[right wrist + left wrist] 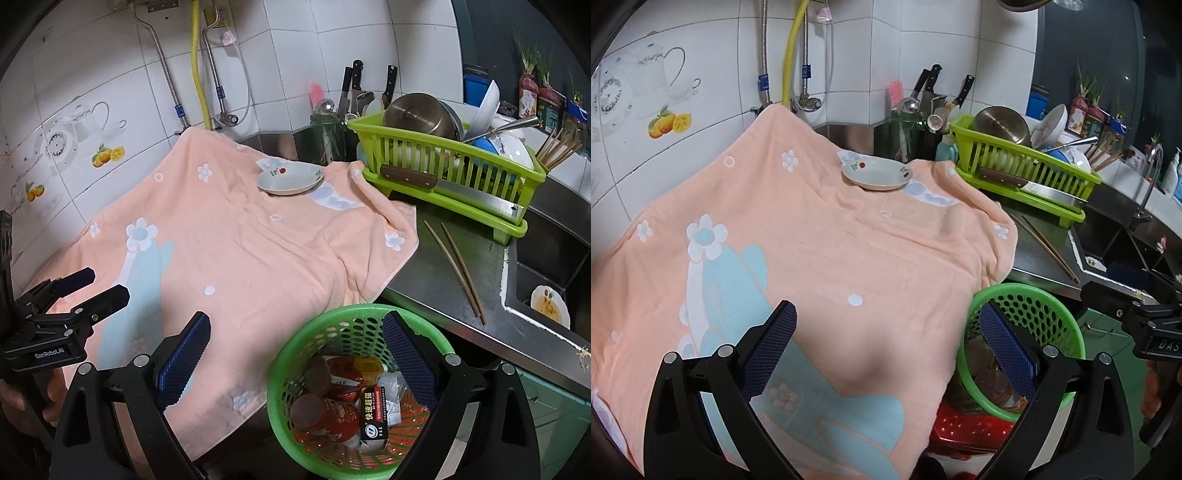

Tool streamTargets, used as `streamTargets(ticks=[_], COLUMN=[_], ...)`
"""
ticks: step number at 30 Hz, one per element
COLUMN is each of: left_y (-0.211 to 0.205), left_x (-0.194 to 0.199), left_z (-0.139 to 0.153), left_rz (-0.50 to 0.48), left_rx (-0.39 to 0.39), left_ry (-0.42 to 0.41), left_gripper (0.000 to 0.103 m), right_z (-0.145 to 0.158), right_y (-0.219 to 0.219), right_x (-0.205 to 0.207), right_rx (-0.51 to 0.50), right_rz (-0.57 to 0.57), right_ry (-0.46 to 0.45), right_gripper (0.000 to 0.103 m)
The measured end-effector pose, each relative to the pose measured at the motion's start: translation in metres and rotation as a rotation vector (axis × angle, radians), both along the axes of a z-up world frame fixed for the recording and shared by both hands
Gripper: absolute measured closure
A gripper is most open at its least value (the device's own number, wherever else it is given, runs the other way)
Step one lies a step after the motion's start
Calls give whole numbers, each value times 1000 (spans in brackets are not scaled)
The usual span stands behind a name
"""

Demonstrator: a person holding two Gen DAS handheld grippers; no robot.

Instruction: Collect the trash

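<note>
A green perforated trash basket [295,354] stands below the counter's front edge, holding red cans [328,417], a small box [373,421] and wrappers. It also shows in the left wrist view [1045,306]. My right gripper [295,365] is open and empty, above the basket's left rim. My left gripper [886,354] is open and empty over the near part of the peach towel [820,251]. In the right wrist view the left gripper [96,286] hovers at the towel's left edge. The right gripper [1119,291] shows at the right of the left wrist view.
A small white dish [290,179] sits on the far side of the peach towel [240,240]. A green dish rack [454,173] with pots, bowls and a cleaver stands right of it. Two chopsticks [458,269] lie on the steel counter. A sink [546,280] holds a dirty plate.
</note>
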State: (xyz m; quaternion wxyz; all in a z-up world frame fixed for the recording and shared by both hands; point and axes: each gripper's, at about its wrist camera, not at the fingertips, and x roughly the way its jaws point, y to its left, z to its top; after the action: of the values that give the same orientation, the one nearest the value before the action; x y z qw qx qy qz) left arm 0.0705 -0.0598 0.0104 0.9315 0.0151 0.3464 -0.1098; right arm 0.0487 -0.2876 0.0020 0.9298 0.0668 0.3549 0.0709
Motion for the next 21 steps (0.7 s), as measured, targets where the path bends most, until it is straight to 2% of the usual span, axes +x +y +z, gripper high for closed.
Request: streamTargets(ticks=[21], left_y=[1], left_x=[-4], left_z=[4], left_rz=[-12], left_rx=[0], left_ry=[-14], left_gripper=[5], right_z=[3], right_y=[3], right_x=[-2], right_rx=[4], right_rz=[0], right_ry=[-9], right_gripper=[12])
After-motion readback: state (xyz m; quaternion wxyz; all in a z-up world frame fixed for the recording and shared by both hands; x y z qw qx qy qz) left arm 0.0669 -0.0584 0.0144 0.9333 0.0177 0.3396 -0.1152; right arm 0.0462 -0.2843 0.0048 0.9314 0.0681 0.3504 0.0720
